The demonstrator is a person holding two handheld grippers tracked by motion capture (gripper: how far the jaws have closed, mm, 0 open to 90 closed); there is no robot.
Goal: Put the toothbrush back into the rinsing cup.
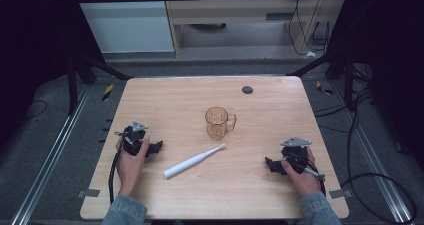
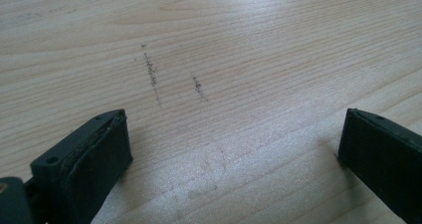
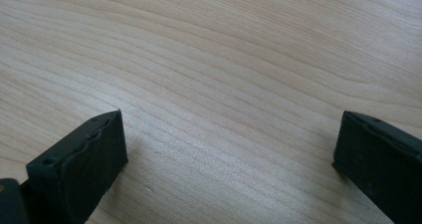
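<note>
An amber see-through mug [image 1: 218, 122] stands upright near the middle of the wooden table [image 1: 270, 105], its handle to the right. A white electric toothbrush [image 1: 193, 161] lies just in front of it, head toward the mug. My left gripper [image 1: 159, 147] rests on the table at the left, held by a hand, pointing right toward the toothbrush. Its jaws stand wide apart over bare wood in the left gripper view [image 2: 234, 144]. My right gripper [image 1: 269, 164] rests at the right, pointing left, and is open over bare wood in the right gripper view [image 3: 229, 144].
A small dark round cap [image 1: 247, 90] sits in the table near its far edge. Cables trail on the floor to the right [image 1: 370, 135]. Faint pencil-like marks [image 2: 152, 77] streak the wood ahead of the left gripper.
</note>
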